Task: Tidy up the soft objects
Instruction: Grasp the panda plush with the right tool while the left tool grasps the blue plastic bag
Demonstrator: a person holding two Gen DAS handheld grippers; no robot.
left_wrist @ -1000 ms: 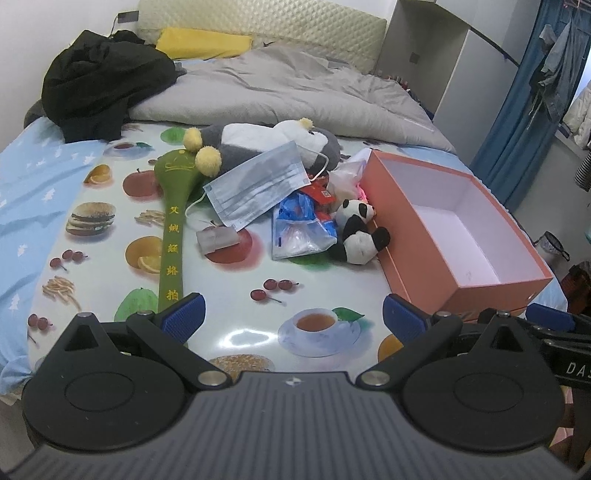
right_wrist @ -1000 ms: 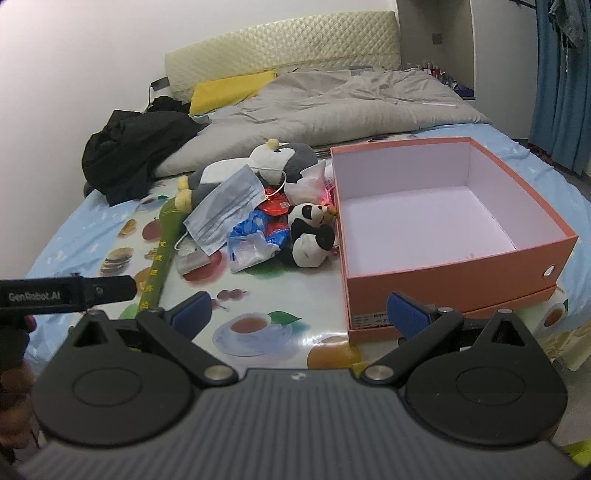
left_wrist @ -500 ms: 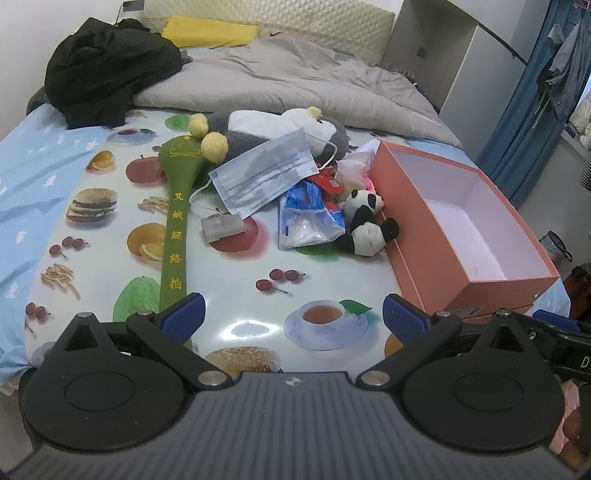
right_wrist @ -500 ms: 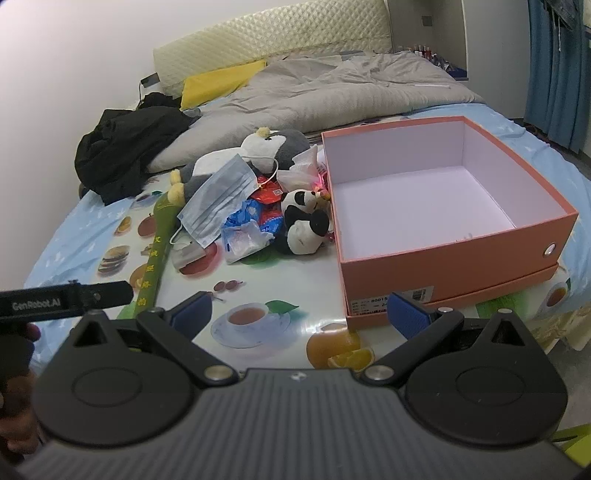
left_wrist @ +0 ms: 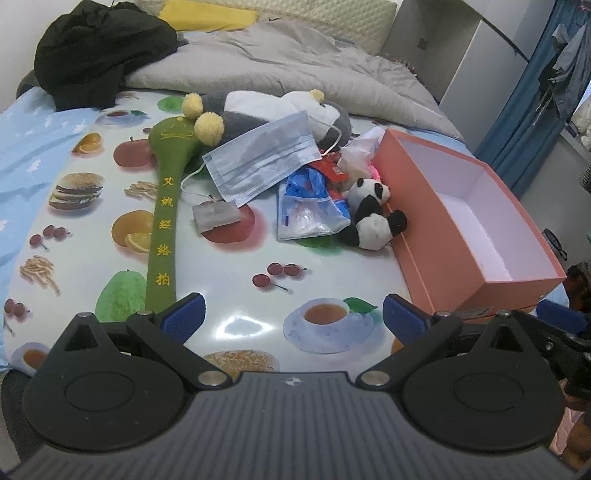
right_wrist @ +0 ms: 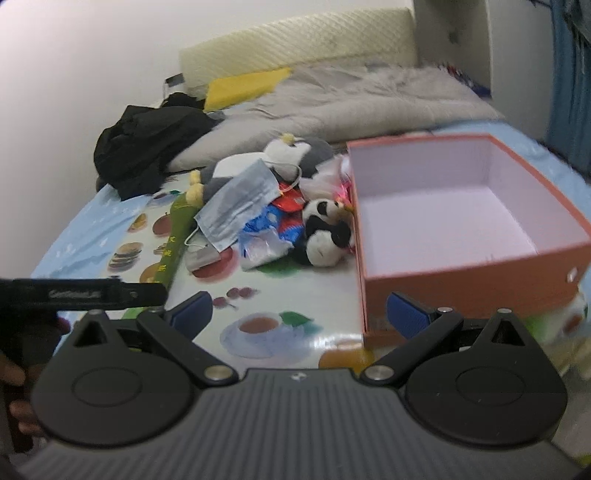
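A pile of soft things lies on a fruit-print cloth (left_wrist: 229,295) on the bed: a small panda plush (left_wrist: 373,218) (right_wrist: 325,236), a grey and white plush (left_wrist: 266,114) (right_wrist: 295,155), a blue face mask (left_wrist: 262,158) (right_wrist: 240,203), a long green padded bat (left_wrist: 162,221) (right_wrist: 173,236), and blue plastic packets (left_wrist: 310,210). An empty orange box (left_wrist: 461,206) (right_wrist: 443,206) stands to the right, against the panda. My left gripper (left_wrist: 293,317) and right gripper (right_wrist: 299,314) are both open and empty, hovering near the cloth's front edge.
A grey quilt (left_wrist: 295,66), a black garment (left_wrist: 96,51) and a yellow pillow (left_wrist: 210,18) lie behind the pile. A small grey packet (left_wrist: 216,216) sits by the bat. The other gripper shows at the left of the right wrist view (right_wrist: 81,293).
Both grippers have moved forward toward the pile and box, so everything looks larger. The right wrist view is blurred from motion. Nothing on the cloth has moved.
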